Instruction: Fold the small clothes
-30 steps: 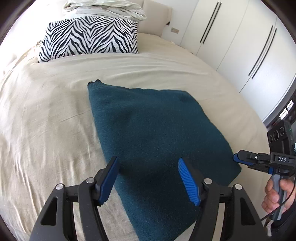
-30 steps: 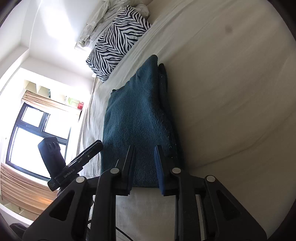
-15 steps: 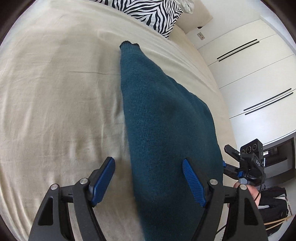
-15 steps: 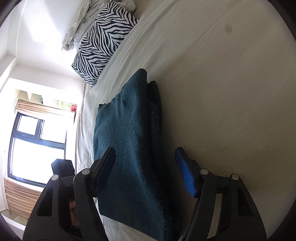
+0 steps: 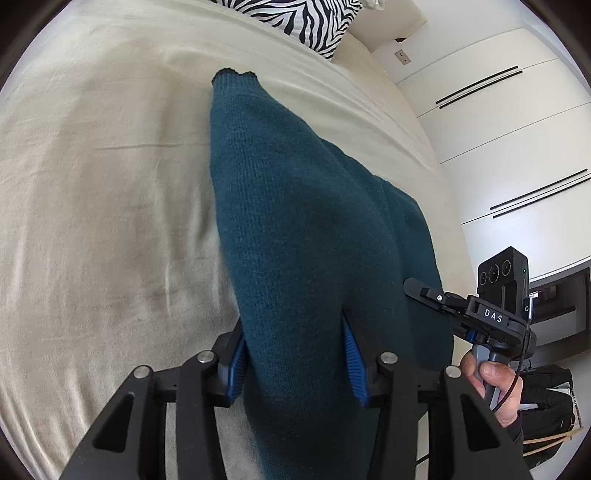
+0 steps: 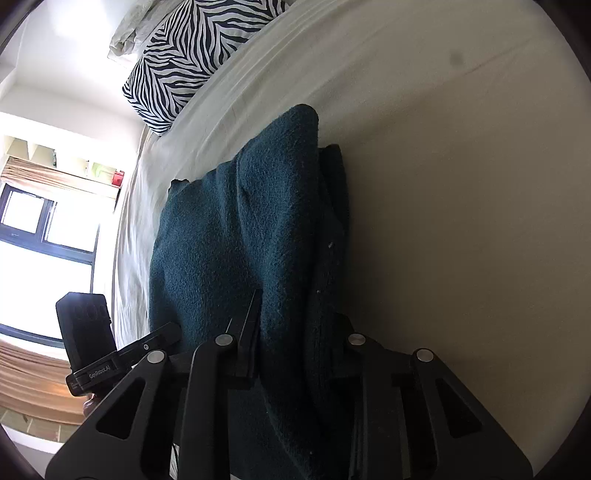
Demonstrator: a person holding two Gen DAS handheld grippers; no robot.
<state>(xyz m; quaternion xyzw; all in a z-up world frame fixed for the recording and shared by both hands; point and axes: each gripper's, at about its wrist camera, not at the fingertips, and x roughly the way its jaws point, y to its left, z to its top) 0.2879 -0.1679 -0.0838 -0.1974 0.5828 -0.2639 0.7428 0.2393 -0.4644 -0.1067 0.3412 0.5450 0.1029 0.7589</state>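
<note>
A dark teal knitted sweater [image 5: 295, 206] lies folded on the cream bed sheet [image 5: 110, 184], its length running away from me. My left gripper [image 5: 295, 363] has its jaws closing at the near left part of the hem, and the blue pads press on a raised bunch of the knit. My right gripper [image 6: 295, 332] is closing too, with the thick near right edge of the sweater [image 6: 240, 229] squeezed between its black fingers. In the left wrist view the right gripper [image 5: 421, 290] shows at the sweater's right side, held by a hand [image 5: 495, 384].
A zebra-striped pillow [image 5: 306, 18] lies at the head of the bed, with crumpled pale bedding [image 6: 133, 33] behind it. White wardrobe doors [image 5: 509, 122] stand to the right. A window [image 6: 37, 236] is on the other side. A dark bag [image 5: 550, 398] sits on the floor.
Both grippers came down onto the sweater's near edge. Their jaws, wide half a second ago, have closed around the knit, which now bunches up between the fingers.
</note>
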